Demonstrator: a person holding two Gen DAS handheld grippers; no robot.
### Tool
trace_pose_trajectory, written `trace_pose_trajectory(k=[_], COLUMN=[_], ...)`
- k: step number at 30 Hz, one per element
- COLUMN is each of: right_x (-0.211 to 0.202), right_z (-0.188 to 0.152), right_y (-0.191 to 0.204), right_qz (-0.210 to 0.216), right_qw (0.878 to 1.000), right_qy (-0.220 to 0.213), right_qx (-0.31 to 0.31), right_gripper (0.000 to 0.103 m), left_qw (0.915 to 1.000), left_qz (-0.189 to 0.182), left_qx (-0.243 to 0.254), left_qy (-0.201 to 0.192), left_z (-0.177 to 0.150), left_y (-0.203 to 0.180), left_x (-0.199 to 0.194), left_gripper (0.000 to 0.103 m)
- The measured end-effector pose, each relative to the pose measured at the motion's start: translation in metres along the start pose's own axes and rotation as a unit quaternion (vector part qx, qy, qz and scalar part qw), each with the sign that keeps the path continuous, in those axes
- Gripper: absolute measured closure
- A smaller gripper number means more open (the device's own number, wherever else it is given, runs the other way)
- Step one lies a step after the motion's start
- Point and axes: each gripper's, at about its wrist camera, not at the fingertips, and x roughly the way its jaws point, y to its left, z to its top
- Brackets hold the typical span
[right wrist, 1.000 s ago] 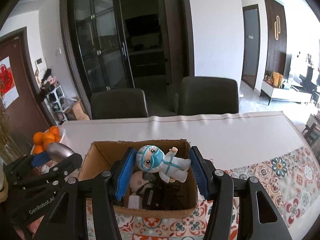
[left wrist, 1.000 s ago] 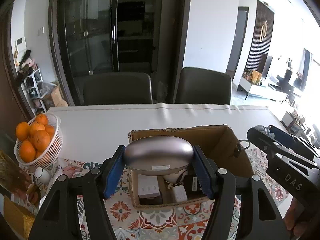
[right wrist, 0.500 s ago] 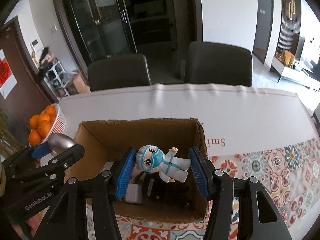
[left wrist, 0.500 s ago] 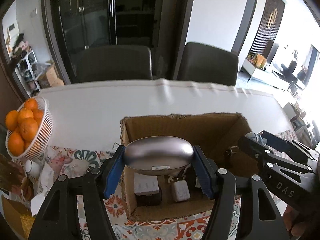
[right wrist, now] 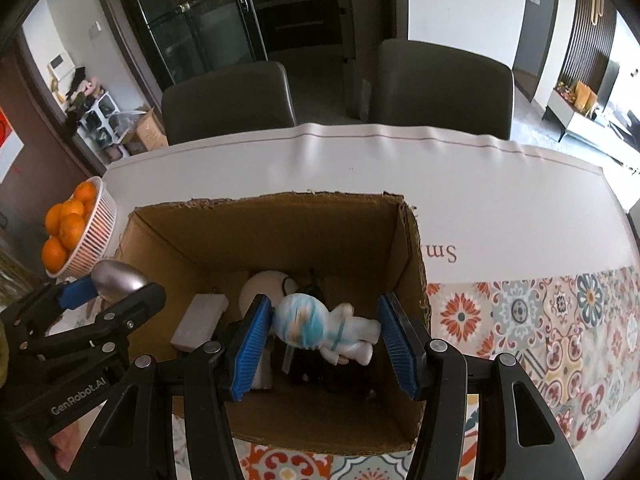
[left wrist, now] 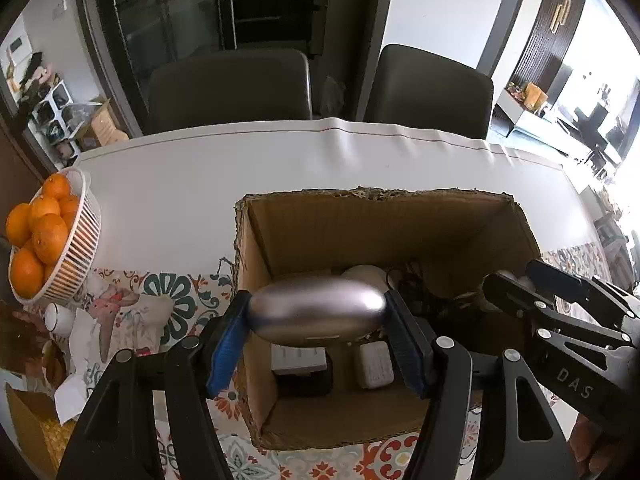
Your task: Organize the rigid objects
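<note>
Far to the left of your left tool (left wrist: 316, 336), at the table (left wrist: 280, 168) edge, a white slatted basket (left wrist: 78, 256) holds a heap of oranges (left wrist: 40, 232). Your left tool is clamped on a smooth silver oval case (left wrist: 316, 314), its blue pads pressed against both ends, and the case hangs over the near left part of an open cardboard box (left wrist: 400, 232). Below and just beyond that tool the box holds a pale flat block, a white square adapter (left wrist: 374, 368), something dark between them, a round cream object and a tangle of black cord toward the back. To the right, your right tool (right wrist: 324, 336) grips a small white figurine with a blue hood and mask (right wrist: 324, 330), lying sideways between the pads with its head against the left pad and its feet toward the right one; motion blur hides whether the feet touch that pad. The figurine sits over the middle of the same box, above a grey block (right wrist: 200, 320), a cream round shape and dark items. Right of that tool the table shows a patterned tile cloth (right wrist: 540, 320) and a plain white sheet. Compared with a second ago, both tools have tipped downward and moved in over the box, so you now look into it rather than across its rim; both grips are unchanged.
</note>
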Motion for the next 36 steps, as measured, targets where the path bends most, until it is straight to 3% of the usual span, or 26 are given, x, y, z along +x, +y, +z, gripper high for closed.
trace_pose_trajectory(k=[8, 17, 21, 28, 36], right_x=[-0.01, -0.059, -0.091, -0.142, -0.186], right_z=[-0.007, -0.027, -0.039, -0.061, -0.089], right_y=[-0.003, -0.003, 0.0, 0.006, 0.012], right_qz=[-0.007, -0.023, -0.029, -0.057, -0.087], right_qw=[1.0, 0.998, 0.994, 0.984, 0.971], right_qy=[0.001, -0.062, -0.101, -0.167, -0.223], right_qx=[0.012, 0.025, 0.025, 0.018, 0.014], right_gripper=[0.042, 0.037, 0.035, 0.02, 0.012], left_qw=[0.9996, 0.9952, 0.9901, 0.9762, 0.9619], left_qz=[0.017, 0.04, 0.055, 0.08, 0.103], left_qx=[0.004, 0.008, 0.01, 0.009, 0.014], left_qy=[-0.021, -0.089, -0.128, -0.201, -0.253], left_z=[-0.006, -0.025, -0.037, -0.062, -0.089], left_y=[-0.001, -0.006, -0.009, -0.013, -0.02], left_x=[-0.018, -0.074, -0.104, -0.155, -0.194], left_gripper=[0.031, 0.016, 0.011, 0.0, 0.0])
